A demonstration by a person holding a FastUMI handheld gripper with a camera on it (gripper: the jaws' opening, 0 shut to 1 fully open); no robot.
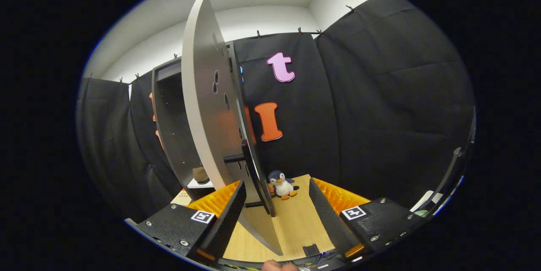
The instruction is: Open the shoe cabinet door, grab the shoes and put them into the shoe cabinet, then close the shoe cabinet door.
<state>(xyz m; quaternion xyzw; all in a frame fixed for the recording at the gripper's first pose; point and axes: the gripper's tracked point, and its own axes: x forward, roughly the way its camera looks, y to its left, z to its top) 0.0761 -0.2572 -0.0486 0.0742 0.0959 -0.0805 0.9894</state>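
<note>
wood floor point(296, 220) runs on beyond the fingers, carrying the shoe cabinet point(169, 135) and a toy penguin point(282, 185) just beside its open door point(207, 106)

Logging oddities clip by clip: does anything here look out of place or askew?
One thing stands out: a plush penguin sits on the wooden floor beyond the open gripper, beside the open cabinet door. It's a toy, not footwear. Nothing looks spilled or damaged.

**Cabinet door open, a shoe inside**

You see the shoe cabinet point(169, 123) standing dark and upright. Its grey door point(207, 106) is swung open (edge toward you), with a black handle point(249, 165). A brownish shoe point(200, 174) sits on a low shelf inside.
</note>
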